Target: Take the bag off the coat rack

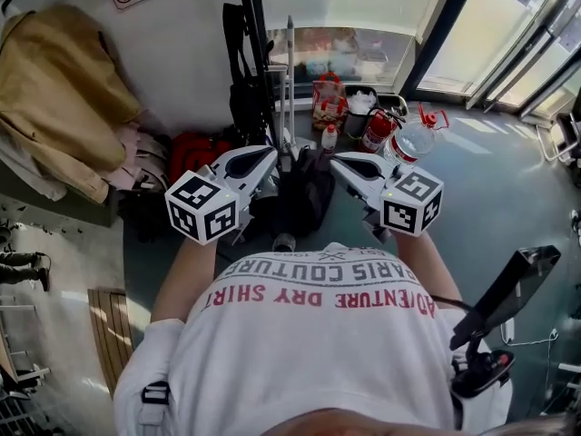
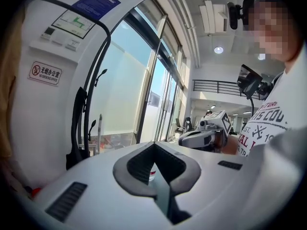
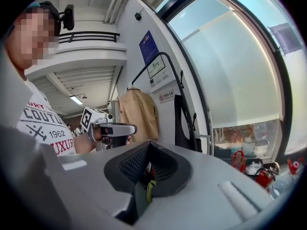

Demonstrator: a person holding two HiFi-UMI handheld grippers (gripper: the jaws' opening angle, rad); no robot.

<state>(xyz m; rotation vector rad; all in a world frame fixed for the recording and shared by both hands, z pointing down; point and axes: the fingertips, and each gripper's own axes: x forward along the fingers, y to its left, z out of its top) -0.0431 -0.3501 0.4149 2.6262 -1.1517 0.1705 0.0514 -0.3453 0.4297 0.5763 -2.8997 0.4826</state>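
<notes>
Head view: approach step. The left gripper [image 1: 265,157] and right gripper [image 1: 338,160], both closed and empty, are short of the coat rack [image 1: 256,16], where the black bag [image 1: 243,98] hangs.

Left gripper view: the next move calls for opening the jaws at the strap.

Right gripper view: the hook carrying the bag is hard to make out.

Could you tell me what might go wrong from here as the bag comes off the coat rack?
1. The left gripper and the right gripper are both shut and apart from the black bag; reaching in like this might only nudge it.
2. A fire extinguisher and a water bottle stand on the floor near the coat rack; a slipping bag could topple them.
</notes>
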